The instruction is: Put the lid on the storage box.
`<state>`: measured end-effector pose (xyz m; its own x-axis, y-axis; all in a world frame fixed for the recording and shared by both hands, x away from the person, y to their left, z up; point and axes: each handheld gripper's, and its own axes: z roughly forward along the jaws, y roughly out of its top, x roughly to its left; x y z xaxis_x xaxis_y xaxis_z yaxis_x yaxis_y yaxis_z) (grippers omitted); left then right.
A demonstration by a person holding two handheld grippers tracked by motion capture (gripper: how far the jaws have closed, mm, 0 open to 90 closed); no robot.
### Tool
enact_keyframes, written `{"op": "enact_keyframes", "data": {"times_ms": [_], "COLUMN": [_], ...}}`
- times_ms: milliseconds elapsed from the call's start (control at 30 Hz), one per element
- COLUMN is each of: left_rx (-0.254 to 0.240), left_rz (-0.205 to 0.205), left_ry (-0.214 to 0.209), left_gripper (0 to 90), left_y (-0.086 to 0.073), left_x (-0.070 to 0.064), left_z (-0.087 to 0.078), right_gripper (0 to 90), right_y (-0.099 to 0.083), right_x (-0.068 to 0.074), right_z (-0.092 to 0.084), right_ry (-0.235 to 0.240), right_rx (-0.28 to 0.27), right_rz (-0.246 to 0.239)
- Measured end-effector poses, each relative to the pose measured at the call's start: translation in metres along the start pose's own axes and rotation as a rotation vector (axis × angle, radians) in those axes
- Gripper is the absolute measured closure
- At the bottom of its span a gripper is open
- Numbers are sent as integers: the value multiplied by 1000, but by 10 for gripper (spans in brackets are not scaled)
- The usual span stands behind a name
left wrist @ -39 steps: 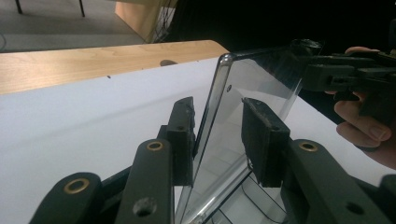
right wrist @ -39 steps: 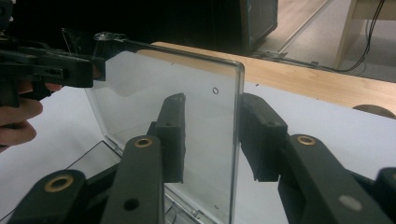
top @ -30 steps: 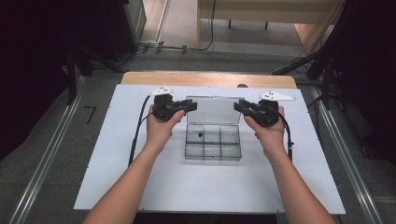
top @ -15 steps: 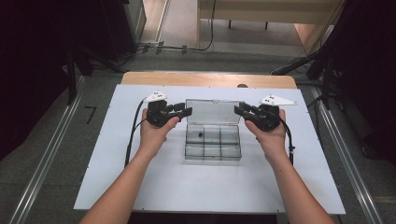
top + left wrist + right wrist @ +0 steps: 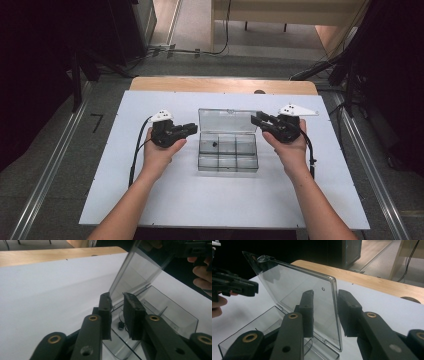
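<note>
Looking down, we see a clear compartment box (image 5: 228,152) near the middle of the white surface (image 5: 125,200), its lid (image 5: 227,121) raised toward the far edge. One small dark piece (image 5: 214,144) lies in a far-left compartment; the other compartments look bare. Our left hand-held gripper (image 5: 192,129) sits at the box's left side, its jaws just closing and narrowly parted at the lid's left edge, pinching nothing. Our right hand-held gripper (image 5: 256,120) straddles the lid's right edge, jaws parted, not pressing. Broad white surface lies open toward the near, left and right edges.
</note>
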<state>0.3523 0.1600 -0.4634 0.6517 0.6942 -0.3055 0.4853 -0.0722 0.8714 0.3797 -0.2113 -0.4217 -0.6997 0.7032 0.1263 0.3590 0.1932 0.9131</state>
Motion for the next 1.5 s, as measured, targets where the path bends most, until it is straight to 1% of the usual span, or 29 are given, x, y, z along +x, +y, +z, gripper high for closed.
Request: {"op": "enact_keyframes", "data": {"times_ms": [33,100,133,200,300,400,500,600,833,900,1133,1233,1433,1500], "left_rx": [2,5,8,22,27,22,18,12,1,1,-4,-3,-6,-4], "left_rz": [0,5,5,14,9,5,10,1,-13,-13,-15,-19,-27,-26], "left_ry": [-11,-18,-28,-30,-45,-56,-59,-65,-64,-64,-69,-69,-58,-57], "left_gripper": [830,896,900,900,900,900,900,900,900,900,900,900,900,900], "left_y": [-2,-6,-7,-10,-13,-14,-14,-13,-10,-9,-6,-6,-6,-6], "left_x": [0,-1,-1,-4,-7,-9,-10,-11,-9,-10,-12,-11,-10,-10], "left_z": [0,1,2,5,9,12,14,15,16,16,18,18,17,17], "right_gripper": [653,652,652,650,646,643,642,640,628,619,592,575,555,552], "right_y": [0,-1,-1,-2,-3,-5,-7,-8,-10,-11,-10,-11,-11,-11], "right_x": [0,0,1,2,3,5,8,10,11,12,15,15,15,14], "right_z": [0,0,-1,-2,-3,-5,-7,-8,-11,-11,-12,-13,-18,-19], "right_ry": [0,2,0,-1,0,-1,-9,-12,-6,-4,2,19,25,33], "right_rx": [-1,-4,-5,-4,-7,-8,-5,-4,-7,-9,-11,-14,-17,-16], "right_rz": [-1,-3,-3,-3,-9,-14,-30,-44,-50,-44,-65,-75,-75,-67]}}
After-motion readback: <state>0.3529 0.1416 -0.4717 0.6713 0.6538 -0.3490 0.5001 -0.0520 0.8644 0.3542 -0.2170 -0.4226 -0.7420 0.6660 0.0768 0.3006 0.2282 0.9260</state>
